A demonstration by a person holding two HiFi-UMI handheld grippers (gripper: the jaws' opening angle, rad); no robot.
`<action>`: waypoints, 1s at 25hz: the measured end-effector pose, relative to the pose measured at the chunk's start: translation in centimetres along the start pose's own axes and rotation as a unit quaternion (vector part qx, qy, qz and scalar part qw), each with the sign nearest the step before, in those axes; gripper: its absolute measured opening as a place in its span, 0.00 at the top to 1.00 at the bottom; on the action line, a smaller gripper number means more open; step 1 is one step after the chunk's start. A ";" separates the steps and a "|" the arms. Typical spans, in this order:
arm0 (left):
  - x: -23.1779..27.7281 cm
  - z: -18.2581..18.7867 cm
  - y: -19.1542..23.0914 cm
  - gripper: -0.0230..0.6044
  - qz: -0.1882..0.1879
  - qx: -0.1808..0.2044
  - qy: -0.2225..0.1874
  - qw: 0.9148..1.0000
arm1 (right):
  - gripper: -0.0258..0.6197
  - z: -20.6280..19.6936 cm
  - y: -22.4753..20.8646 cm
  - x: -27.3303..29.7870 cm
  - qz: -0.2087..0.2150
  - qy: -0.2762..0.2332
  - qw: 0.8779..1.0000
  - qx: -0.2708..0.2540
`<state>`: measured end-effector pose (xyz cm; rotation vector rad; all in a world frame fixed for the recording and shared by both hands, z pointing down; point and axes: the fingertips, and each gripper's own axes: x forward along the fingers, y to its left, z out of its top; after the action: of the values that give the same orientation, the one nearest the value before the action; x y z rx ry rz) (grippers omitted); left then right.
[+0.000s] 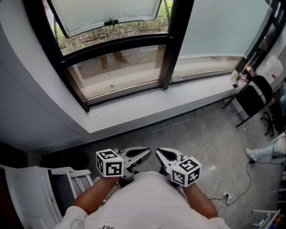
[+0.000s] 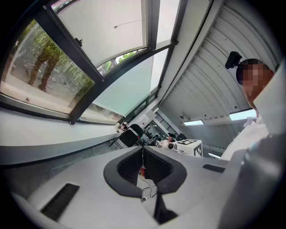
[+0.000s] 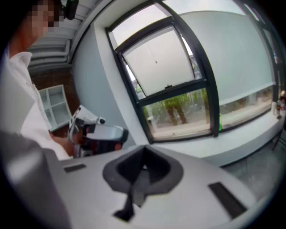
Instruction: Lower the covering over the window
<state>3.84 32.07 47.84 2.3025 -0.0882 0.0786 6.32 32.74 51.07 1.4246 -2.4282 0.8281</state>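
The window [image 1: 118, 67] has a black frame above a white sill [image 1: 147, 107]. A pale blind [image 1: 105, 11] covers only the top of the left pane, and greenery shows below it. The right pane's blind [image 1: 221, 27] hangs nearly to the sill. In the head view my left gripper [image 1: 146, 153] and right gripper [image 1: 159, 153] are held low, close to the body and far from the window. Both are shut with nothing between the jaws. The left gripper view shows its shut jaw tips [image 2: 143, 150], and the right gripper view shows its own [image 3: 144, 153].
A black folding chair [image 1: 252, 98] stands at the right end of the sill. A white shelf unit [image 1: 62, 179] is at the lower left. Cables [image 1: 225, 188] lie on the grey floor at the right, beside another person's foot [image 1: 261, 153].
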 end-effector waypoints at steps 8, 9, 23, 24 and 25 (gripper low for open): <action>-0.5 0.1 0.4 0.93 0.005 -0.005 -0.006 1.000 | 0.92 -0.1 0.1 0.4 0.000 0.004 1.000 0.002; -0.6 0.2 0.5 0.93 0.007 -0.006 -0.007 1.000 | 0.92 -0.1 0.1 0.5 0.001 0.004 1.000 0.001; -4.4 3.2 2.2 0.93 0.048 0.013 -0.075 0.996 | 0.92 2.0 -0.2 2.2 0.015 -0.007 1.000 0.022; -4.6 3.4 2.2 0.93 0.050 0.015 -0.077 0.996 | 0.92 2.5 -0.1 2.3 0.016 -0.012 1.000 0.020; -4.9 3.4 2.3 0.93 0.053 0.018 -0.080 0.995 | 0.92 2.9 -0.1 2.5 0.017 -0.017 1.000 0.019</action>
<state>-1.11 28.17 46.80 2.3361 -0.2927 -0.0499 5.40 29.22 49.85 1.4257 -2.4802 0.8692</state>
